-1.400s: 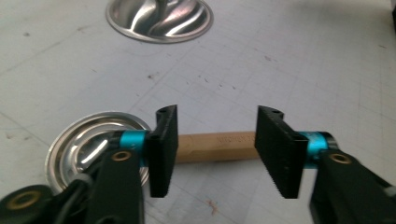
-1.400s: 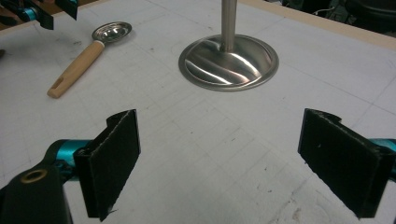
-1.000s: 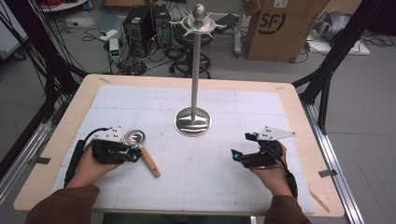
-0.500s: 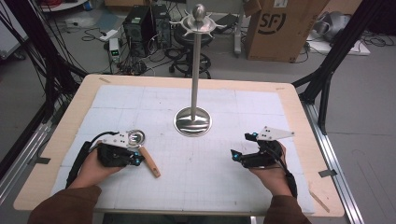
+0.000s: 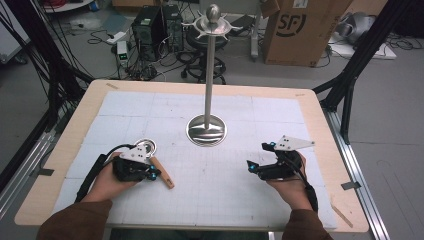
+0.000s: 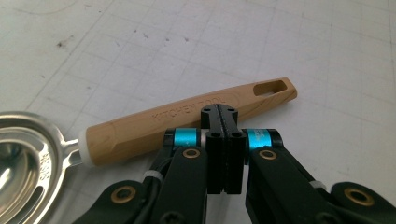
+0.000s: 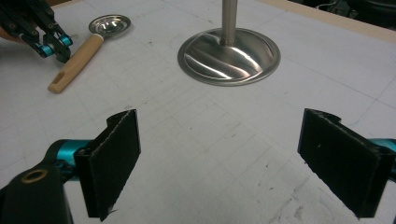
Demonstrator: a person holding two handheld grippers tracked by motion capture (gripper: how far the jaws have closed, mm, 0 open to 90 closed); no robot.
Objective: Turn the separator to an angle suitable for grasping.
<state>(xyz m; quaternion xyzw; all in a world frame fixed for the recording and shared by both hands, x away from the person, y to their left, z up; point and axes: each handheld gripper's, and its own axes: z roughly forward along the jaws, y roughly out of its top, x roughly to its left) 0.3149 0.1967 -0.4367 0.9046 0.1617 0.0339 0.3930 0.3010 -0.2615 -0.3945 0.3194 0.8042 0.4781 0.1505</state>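
A small spoon with a light wooden handle (image 5: 163, 173) and a round metal bowl (image 5: 145, 147) lies flat on the white mat at the left. My left gripper (image 5: 156, 174) is shut, its tips right at the near side of the handle (image 6: 140, 128), with nothing between the jaws. The handle's slotted end (image 6: 273, 88) points away to the right in the left gripper view. My right gripper (image 5: 250, 166) rests at the right of the mat, open wide and empty (image 7: 222, 140). It faces the spoon (image 7: 74, 63) and the left gripper (image 7: 58, 46).
A tall metal stand (image 5: 206, 130) with a round base (image 7: 229, 51) and a hooked top stands mid-table, behind both grippers. The white gridded mat (image 5: 215, 195) covers the wooden table. A cardboard box (image 5: 297, 30) and computer gear sit on the floor beyond.
The left hand has shifted slightly by the spoon's handle. The right gripper has stayed where it was, still open.
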